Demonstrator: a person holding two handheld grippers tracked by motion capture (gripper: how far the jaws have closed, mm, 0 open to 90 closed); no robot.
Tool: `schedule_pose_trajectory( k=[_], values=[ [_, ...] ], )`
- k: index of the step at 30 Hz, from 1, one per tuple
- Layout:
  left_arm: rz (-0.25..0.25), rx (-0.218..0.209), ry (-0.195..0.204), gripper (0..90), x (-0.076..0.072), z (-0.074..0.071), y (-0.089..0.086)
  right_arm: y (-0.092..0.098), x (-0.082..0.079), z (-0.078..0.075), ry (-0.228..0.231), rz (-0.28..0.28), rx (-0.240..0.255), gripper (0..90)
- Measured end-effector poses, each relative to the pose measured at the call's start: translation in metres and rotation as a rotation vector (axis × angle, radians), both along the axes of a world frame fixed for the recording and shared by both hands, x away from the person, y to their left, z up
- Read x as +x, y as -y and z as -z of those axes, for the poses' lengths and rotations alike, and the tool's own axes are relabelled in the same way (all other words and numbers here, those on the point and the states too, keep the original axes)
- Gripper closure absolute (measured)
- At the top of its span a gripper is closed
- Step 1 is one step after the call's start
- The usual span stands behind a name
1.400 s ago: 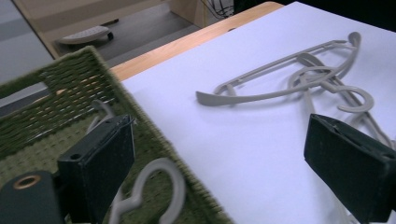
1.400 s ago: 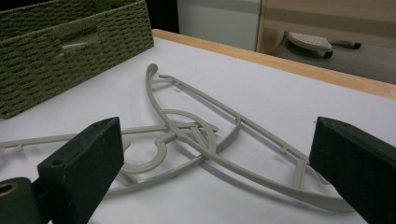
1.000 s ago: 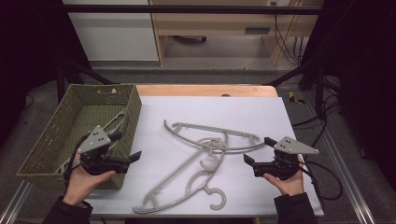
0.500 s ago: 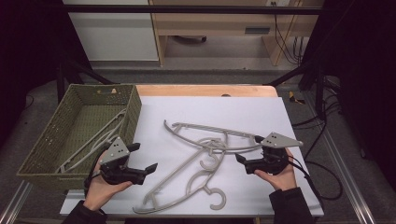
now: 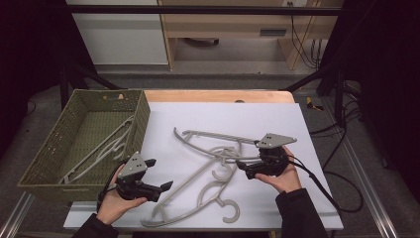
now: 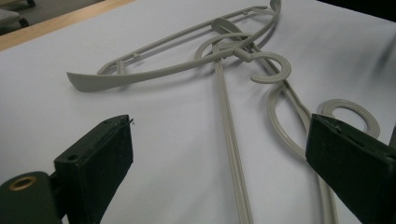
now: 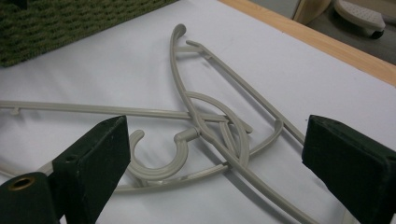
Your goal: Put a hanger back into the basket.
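Bare white table (image 5: 277, 119) lies open behind the tangled hangers (image 5: 213, 163) — the green basket (image 5: 141, 116) walls off the left.

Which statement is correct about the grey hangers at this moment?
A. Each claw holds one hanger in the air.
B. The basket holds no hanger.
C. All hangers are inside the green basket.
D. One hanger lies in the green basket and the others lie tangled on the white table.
D: one hanger rests inside the green basket, while the tangled hangers lie on the white table between the open left claw and right claw.
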State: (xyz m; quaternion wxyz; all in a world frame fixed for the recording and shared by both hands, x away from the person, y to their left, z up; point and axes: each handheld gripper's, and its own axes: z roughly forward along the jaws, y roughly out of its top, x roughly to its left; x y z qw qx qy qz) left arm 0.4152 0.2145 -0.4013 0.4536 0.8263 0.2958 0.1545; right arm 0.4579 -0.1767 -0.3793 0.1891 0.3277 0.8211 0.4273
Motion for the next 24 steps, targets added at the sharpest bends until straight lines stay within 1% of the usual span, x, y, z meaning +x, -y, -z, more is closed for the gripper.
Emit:
schedule_pose_trajectory(
  k=[5, 11, 15, 16, 17, 22, 23, 24],
  values=[
    [0.006, 0.003, -0.006, 7.3, 0.001, 0.002, 0.0, -0.008, 0.009, 0.003, -0.023, -0.022, -0.028, 9.2],
    [0.009, 0.007, -0.012, 7.3, 0.001, 0.004, 0.0, -0.017, 0.024, 0.006, -0.059, -0.047, -0.082, 11.0],
    [0.013, 0.014, -0.015, 7.3, 0.002, 0.004, 0.0, -0.023, 0.033, 0.008, -0.076, -0.057, -0.099, 12.1],
    [0.011, 0.016, -0.01, 7.3, 0.002, 0.004, 0.001, -0.025, 0.035, 0.008, -0.078, -0.061, -0.112, 12.4],
    [0.013, 0.017, -0.014, 7.3, 0.002, 0.005, 0.001, -0.027, 0.038, 0.009, -0.08, -0.061, -0.123, 12.5],
    [0.022, 0.029, -0.016, 7.2, 0.002, 0.006, 0.003, -0.038, 0.048, 0.013, -0.097, -0.096, -0.142, 16.8],
    [0.024, 0.03, -0.017, 7.2, 0.002, 0.006, 0.003, -0.04, 0.049, 0.014, -0.107, -0.101, -0.15, 17.2],
    [0.026, 0.032, -0.019, 7.2, 0.003, 0.006, 0.002, -0.042, 0.051, 0.014, -0.107, -0.105, -0.169, 17.9]
  ],
)
